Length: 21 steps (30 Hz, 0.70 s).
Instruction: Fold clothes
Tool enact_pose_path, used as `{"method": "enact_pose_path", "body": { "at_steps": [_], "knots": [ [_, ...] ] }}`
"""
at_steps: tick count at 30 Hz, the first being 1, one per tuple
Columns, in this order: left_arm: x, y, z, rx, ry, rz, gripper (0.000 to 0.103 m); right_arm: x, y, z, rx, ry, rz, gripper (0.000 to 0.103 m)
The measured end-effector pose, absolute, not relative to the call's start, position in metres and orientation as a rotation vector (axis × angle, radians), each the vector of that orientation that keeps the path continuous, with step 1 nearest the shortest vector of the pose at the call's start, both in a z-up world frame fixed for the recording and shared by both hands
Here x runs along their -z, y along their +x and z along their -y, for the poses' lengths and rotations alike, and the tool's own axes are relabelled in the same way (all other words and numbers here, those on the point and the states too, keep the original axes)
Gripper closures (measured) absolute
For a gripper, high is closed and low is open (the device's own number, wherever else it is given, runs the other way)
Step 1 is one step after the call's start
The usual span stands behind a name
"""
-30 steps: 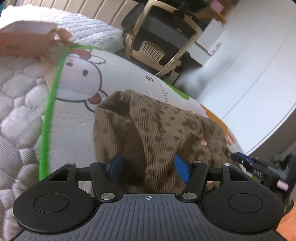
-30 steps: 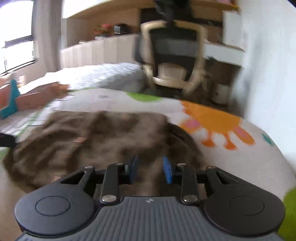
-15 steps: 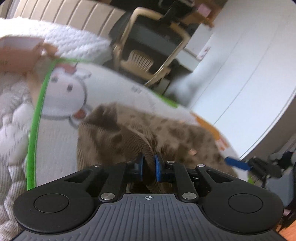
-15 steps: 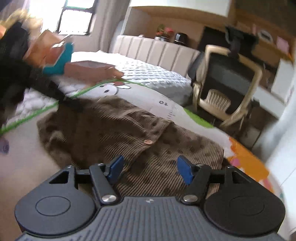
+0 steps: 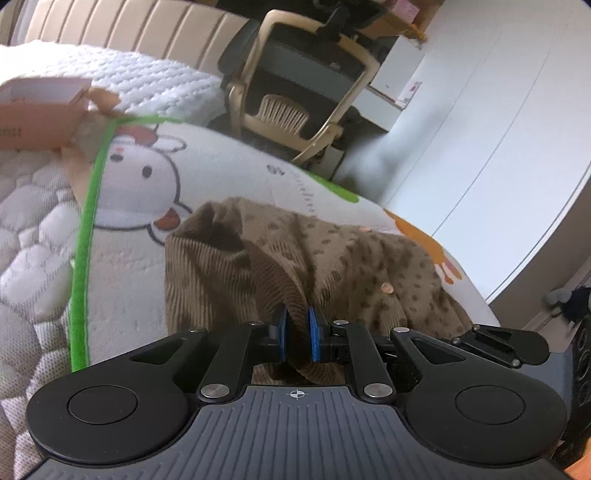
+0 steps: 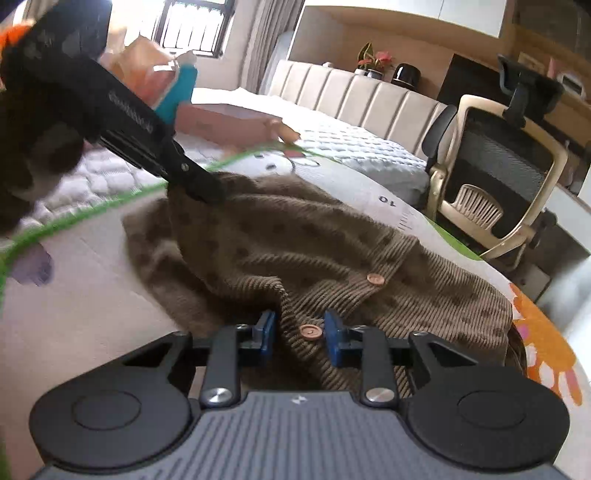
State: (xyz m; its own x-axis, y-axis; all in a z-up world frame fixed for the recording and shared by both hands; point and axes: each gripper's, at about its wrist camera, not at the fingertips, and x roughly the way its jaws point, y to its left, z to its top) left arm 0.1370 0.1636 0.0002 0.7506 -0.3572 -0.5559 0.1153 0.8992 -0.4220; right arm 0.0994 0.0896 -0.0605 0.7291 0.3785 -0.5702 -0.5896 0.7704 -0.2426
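Beige office chair (image 6: 495,192) with dark mesh back, standing just off the far edge of a bed (image 6: 354,144) covered in white quilting. Behind the bed, a padded cream headboard (image 6: 354,92) in vertical panels. Above the headboard, a wooden ledge with a potted plant (image 6: 373,61). Left of the headboard, a barred window (image 6: 192,26), bright with daylight, beside pale curtains. Right of the chair, a plain white wall (image 5: 498,122).
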Motion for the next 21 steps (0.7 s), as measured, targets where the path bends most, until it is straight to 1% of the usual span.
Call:
{"method": "enact_pose_path", "body": {
  "at_steps": [4,5,6,7,8,9,10,12,16,18,19,21],
  "knots": [
    [0.005,0.137,-0.171,0.243,-0.372,-0.702,0.089,0.068,0.099,-0.083,-0.565,-0.4,-0.587,0.075],
    [0.008,0.138,-0.173,0.236,-0.371,-0.711,0.089,0.071,0.1,-0.082,-0.564,-0.394,-0.604,0.074],
    [0.01,0.138,-0.175,0.228,-0.37,-0.72,0.089,0.072,0.098,-0.08,-0.566,-0.391,-0.612,0.07],
    [0.012,0.138,-0.177,0.221,-0.369,-0.729,0.088,0.073,0.095,-0.079,-0.57,-0.39,-0.615,0.067],
    [0.014,0.139,-0.18,0.213,-0.368,-0.738,0.084,0.071,0.091,-0.076,-0.582,-0.392,-0.613,0.062],
    [0.016,0.139,-0.182,0.206,-0.367,-0.747,0.078,0.067,0.086,-0.072,-0.601,-0.397,-0.607,0.055],
    [0.019,0.139,-0.184,0.198,-0.366,-0.756,0.075,0.063,0.081,-0.069,-0.619,-0.402,-0.601,0.054],
    [0.021,0.14,-0.189,0.182,-0.368,-0.768,0.068,0.053,0.074,-0.057,-0.623,-0.394,-0.582,0.053],
    [0.005,0.149,-0.192,0.215,-0.414,-0.713,0.066,0.033,0.086,-0.021,-0.523,-0.268,-0.537,0.048],
    [-0.003,0.156,-0.187,0.258,-0.438,-0.684,0.056,0.027,0.098,-0.003,-0.457,-0.198,-0.521,0.048],
    [-0.007,0.159,-0.185,0.28,-0.45,-0.67,0.052,0.028,0.105,0.003,-0.426,-0.173,-0.524,0.048],
    [-0.012,0.166,-0.178,0.322,-0.469,-0.649,0.041,0.037,0.12,0.012,-0.387,-0.149,-0.552,0.048]
  ]
}}
